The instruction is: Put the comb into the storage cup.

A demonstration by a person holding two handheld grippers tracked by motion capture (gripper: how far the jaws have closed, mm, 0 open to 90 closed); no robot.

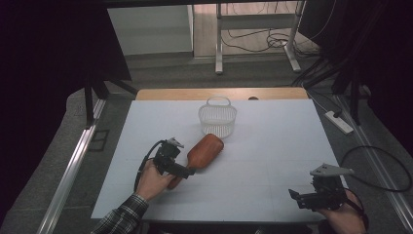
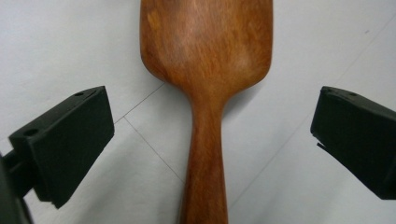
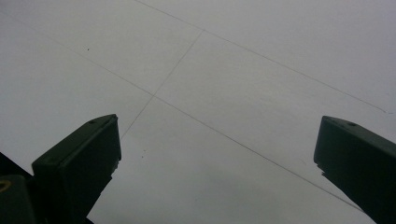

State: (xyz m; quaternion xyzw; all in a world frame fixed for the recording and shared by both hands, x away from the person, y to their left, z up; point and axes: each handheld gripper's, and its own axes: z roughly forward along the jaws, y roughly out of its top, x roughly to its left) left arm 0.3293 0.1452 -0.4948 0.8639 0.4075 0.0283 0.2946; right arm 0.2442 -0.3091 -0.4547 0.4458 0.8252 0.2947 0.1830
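A brown wooden paddle (image 1: pixel 207 150) lies flat on the white table (image 1: pixel 272 146), its broad head pointing toward a small white basket (image 1: pixel 217 119). My left gripper (image 1: pixel 187 170) is over the paddle's narrow handle. In the left gripper view the handle (image 2: pixel 205 163) runs up the middle between the two black jaws, which stand wide apart on either side without touching it, so the left gripper (image 2: pixel 212 140) is open. My right gripper (image 1: pixel 297 197) rests near the table's front right corner. It is open (image 3: pixel 217 158) over bare white surface with nothing between its jaws.
The white basket stands upright at the back middle of the table, just past the paddle's head. A wooden strip (image 1: pixel 221 93) borders the far edge. Metal rails run along both sides, and cables and a power strip (image 1: pixel 339 122) lie on the floor to the right.
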